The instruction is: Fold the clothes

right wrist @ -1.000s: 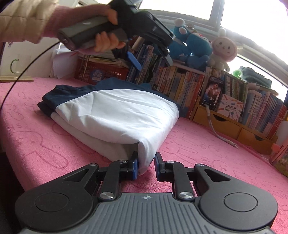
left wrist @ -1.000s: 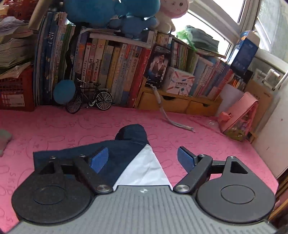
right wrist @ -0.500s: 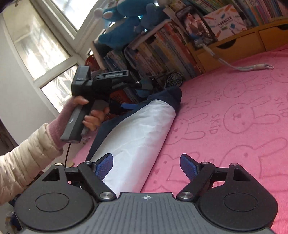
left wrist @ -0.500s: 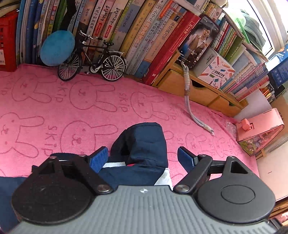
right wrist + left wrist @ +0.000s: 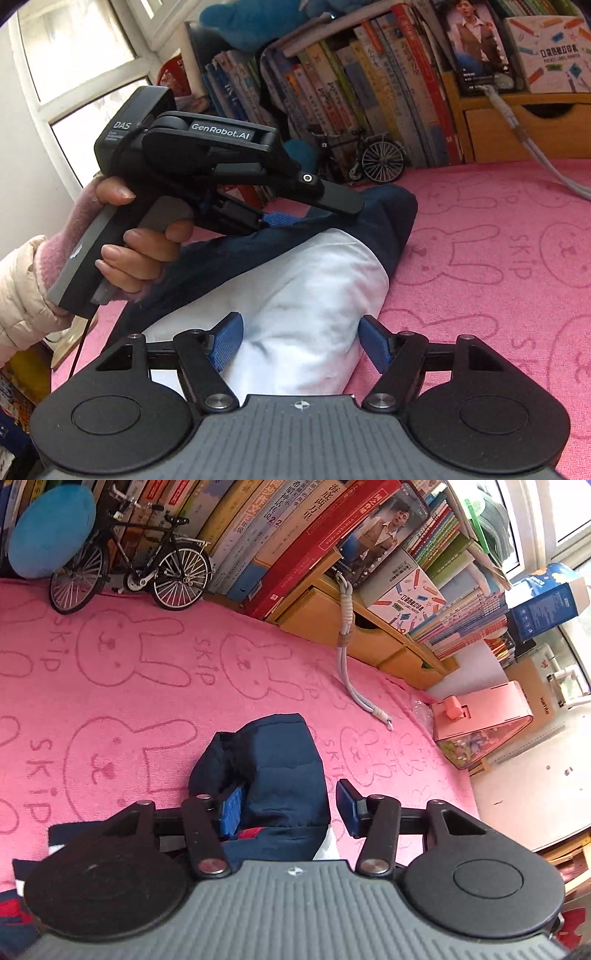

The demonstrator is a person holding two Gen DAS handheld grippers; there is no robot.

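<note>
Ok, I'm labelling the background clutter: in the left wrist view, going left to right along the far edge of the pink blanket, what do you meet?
Blue round plush → model bicycle → leaning row of books → wooden drawer unit with the grey cord hanging from it → pink box.

My left claw (image 5: 290, 805) has matt black plastic arms and ribbed blue pads. The garment (image 5: 314, 291) is smooth navy and white cloth; the pink blanket (image 5: 147, 686) looks fuzzy.

Both wrist views look down, close — sharing the folded garment (image 5: 280, 768) and bookshelf (image 5: 369, 92).
</note>
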